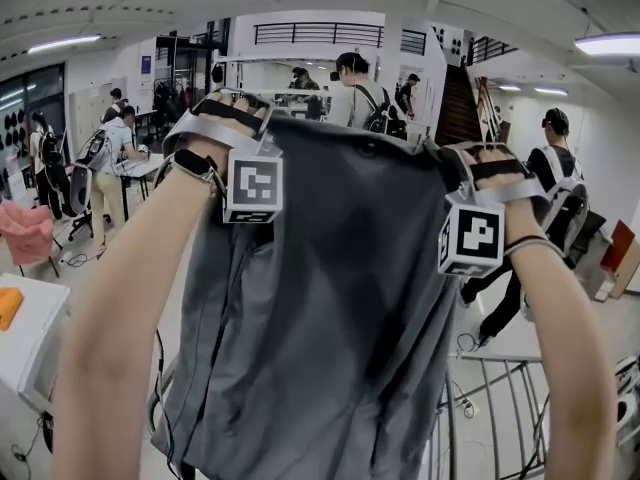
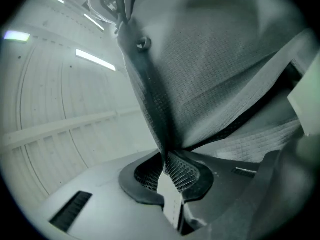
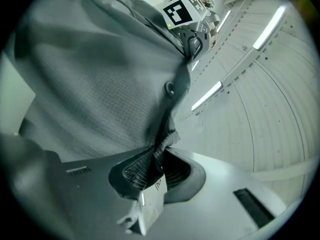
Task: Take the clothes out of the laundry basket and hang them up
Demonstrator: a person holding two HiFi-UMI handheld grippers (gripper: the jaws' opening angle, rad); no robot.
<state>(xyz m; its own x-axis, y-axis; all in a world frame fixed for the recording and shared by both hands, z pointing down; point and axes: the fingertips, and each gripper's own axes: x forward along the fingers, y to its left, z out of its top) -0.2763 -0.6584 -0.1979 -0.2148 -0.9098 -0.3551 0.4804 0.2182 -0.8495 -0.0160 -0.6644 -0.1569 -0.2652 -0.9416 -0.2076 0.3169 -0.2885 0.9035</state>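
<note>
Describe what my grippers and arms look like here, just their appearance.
The left gripper and right gripper have smooth pale grey bodies with dark slots, and black mesh-textured pads in dark rubbery surrounds. Each carries a white cube with black square markers. Black and white straps fasten them on; a dark wristband sits behind the left one. No sleeves show on the forearms.

This looks like a large open lab or workshop hall. Fluorescent strip lights [image 1: 608,43] run across a high white ceiling. A railed mezzanine [image 1: 320,34] sits at top centre and a staircase [image 1: 458,108] at upper right. People wearing backpacks [image 1: 362,93] stand about, and white tables [image 1: 30,333] line the left edge.
</note>
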